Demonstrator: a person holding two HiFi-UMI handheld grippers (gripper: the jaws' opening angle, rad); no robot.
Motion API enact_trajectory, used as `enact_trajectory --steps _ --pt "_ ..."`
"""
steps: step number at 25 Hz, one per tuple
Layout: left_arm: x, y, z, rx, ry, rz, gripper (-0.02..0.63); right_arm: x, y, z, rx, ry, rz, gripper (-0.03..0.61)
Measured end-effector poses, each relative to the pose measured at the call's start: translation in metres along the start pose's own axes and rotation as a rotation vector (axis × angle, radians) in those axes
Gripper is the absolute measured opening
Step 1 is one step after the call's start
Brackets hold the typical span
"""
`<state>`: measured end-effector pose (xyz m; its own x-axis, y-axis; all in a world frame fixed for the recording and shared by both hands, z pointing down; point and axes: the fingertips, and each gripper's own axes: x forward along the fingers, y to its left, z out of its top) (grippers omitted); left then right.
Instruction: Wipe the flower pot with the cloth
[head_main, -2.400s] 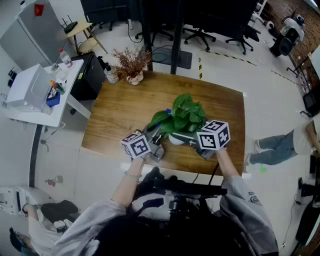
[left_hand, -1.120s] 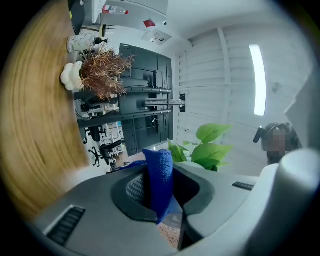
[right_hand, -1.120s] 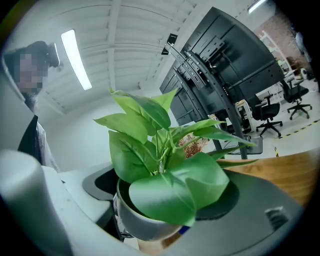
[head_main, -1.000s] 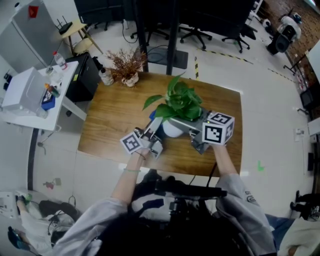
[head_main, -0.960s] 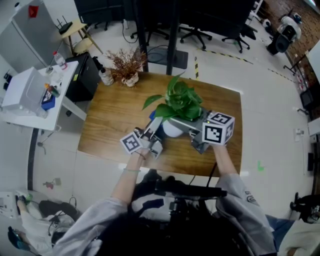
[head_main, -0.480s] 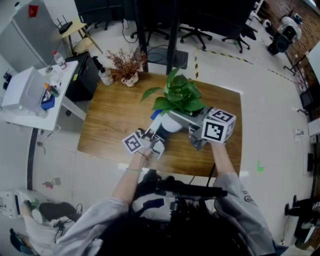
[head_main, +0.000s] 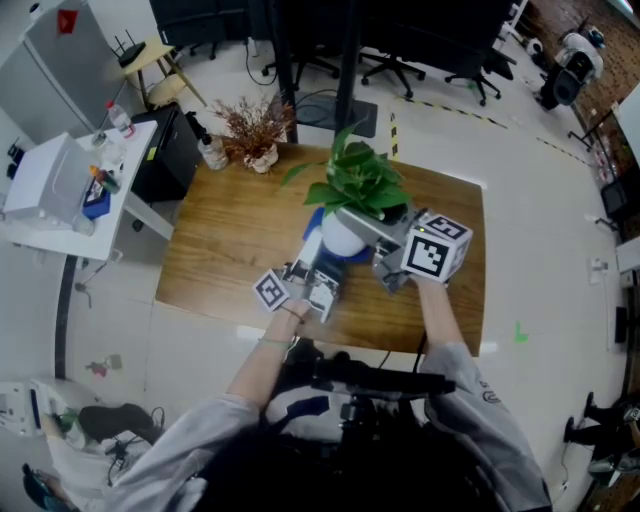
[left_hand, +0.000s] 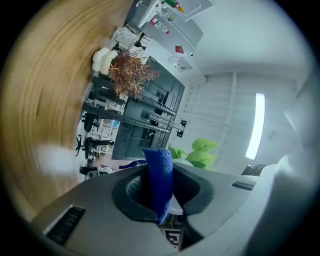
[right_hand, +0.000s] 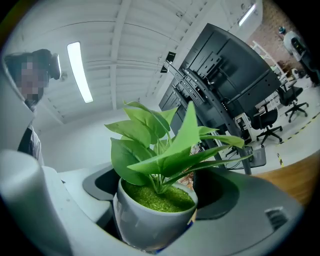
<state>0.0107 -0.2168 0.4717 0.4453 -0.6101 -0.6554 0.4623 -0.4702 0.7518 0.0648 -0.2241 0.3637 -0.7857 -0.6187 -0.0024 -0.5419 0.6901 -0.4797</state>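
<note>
the right gripper (right_hand: 159, 199) is clenched on the white flower pot (right_hand: 150, 222), one jaw on each side of its wall, with the green leaves (right_hand: 160, 142) rising above the rim. the pot sits over the middle of the wooden table (head_main: 225, 235), nearer the near edge. the left gripper (left_hand: 159, 192) pinches the blue cloth (left_hand: 160, 172) just at the pot's near side (whether they touch can't be made out). a dried plant (head_main: 255, 125) stands at the table's far left corner.
</note>
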Motion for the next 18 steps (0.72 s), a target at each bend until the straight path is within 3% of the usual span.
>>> enact_trajectory --steps 7,18 --pt "-0.005 0.004 -0.005 0.004 0.011 0.025 0.069 -0.003 -0.006 0.002 -0.018 -0.004 -0.026 0.456" --pt "-0.008 -0.004 -0.005 0.030 0.042 0.032 0.069 -0.011 -0.027 0.005 -0.114 0.000 -0.139 0.456"
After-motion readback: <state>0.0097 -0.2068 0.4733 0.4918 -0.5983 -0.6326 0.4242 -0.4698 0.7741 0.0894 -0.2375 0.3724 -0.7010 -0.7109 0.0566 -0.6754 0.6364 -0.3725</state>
